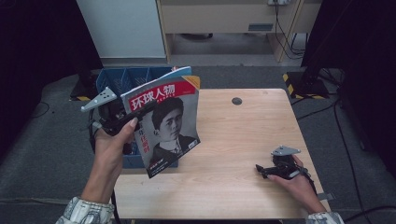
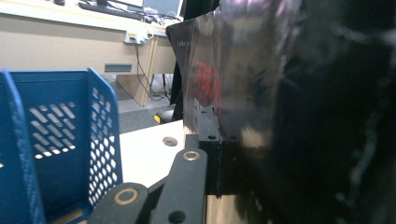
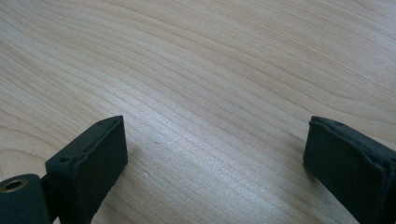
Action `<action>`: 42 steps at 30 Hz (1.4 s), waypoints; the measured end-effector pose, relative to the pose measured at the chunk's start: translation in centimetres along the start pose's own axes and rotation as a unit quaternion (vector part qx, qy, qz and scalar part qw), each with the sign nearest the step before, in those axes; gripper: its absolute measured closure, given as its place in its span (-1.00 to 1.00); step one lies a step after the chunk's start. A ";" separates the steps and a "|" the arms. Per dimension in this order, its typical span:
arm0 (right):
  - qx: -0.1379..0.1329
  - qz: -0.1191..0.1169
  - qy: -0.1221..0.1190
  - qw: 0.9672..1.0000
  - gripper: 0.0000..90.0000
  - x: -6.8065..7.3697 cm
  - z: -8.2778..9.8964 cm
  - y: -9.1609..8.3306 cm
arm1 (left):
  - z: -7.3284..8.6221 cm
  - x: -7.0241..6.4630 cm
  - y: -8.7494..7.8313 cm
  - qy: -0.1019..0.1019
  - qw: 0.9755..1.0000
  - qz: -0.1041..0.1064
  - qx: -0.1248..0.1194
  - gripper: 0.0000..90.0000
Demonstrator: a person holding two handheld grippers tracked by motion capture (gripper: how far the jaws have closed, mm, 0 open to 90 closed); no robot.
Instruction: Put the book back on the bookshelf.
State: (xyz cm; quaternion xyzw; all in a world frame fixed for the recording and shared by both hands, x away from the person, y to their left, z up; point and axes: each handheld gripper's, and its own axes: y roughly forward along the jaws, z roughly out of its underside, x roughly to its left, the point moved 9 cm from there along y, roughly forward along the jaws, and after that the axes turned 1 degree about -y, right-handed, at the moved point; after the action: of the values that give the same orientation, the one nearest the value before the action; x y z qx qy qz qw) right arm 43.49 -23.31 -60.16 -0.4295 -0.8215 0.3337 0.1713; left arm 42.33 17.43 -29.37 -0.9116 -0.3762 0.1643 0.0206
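The left claw (image 1: 133, 116) is clamped on the left edge of a glossy magazine (image 1: 166, 123) with a red title band and a black-and-white portrait on its cover. The magazine is held upright and slightly tilted in the air, above the left part of the pale wooden surface (image 1: 233, 154), in front of a blue perforated plastic file basket (image 1: 123, 79) that stands at the surface's left edge. In the left claw's own view the magazine's shiny cover (image 2: 243, 84) is pinched between the jaws, with the basket wall (image 2: 70, 140) to one side. The right claw (image 1: 261, 170) rests low on the surface near its right edge, well apart from the magazine; its jaws stand wide with only bare wood (image 3: 210, 93) between them.
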 end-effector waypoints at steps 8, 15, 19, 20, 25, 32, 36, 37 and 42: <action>0.000 0.001 0.000 1.000 -0.85 0.0 0.0 0.0 | -0.3 1.2 -1.5 -0.007 1.000 -0.019 -0.013 0.93; 0.001 0.000 0.001 1.000 -0.85 0.0 0.0 0.0 | -0.6 2.4 -2.9 -0.014 0.999 -0.035 -0.024 0.93; 0.001 0.000 -0.001 1.000 -0.85 0.0 0.0 0.0 | -0.7 3.4 -4.2 -0.020 0.998 -0.046 -0.032 0.93; 0.001 0.000 -0.001 1.000 -0.85 0.0 0.0 0.0 | -0.7 3.4 -4.2 -0.020 0.998 -0.046 -0.032 0.93; 0.001 0.000 -0.001 1.000 -0.85 0.0 0.0 0.0 | -0.7 4.4 -5.4 -0.021 0.997 -0.061 -0.033 0.93; 0.001 0.000 0.000 1.000 -0.85 0.0 0.0 0.0 | -0.7 5.6 -6.7 -0.024 0.996 -0.075 -0.036 0.93; 0.001 0.000 -0.001 1.000 -0.85 0.0 0.0 0.0 | -0.7 6.3 -7.4 -0.023 0.995 -0.086 -0.038 0.93; 0.001 0.000 -0.001 1.000 -0.85 0.0 0.0 0.0 | -0.7 6.5 -7.6 -0.024 0.995 -0.089 -0.039 0.93; 0.001 0.000 -0.001 1.000 -0.85 0.0 0.0 0.0 | -0.9 7.3 -8.5 -0.026 0.994 -0.100 -0.042 0.93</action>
State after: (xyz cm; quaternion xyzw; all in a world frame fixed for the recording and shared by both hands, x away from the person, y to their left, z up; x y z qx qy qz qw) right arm 43.48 -23.33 -60.17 -0.4288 -0.8213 0.3351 0.1708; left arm 41.69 28.63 -29.27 -0.8648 -0.4728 0.1686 -0.0113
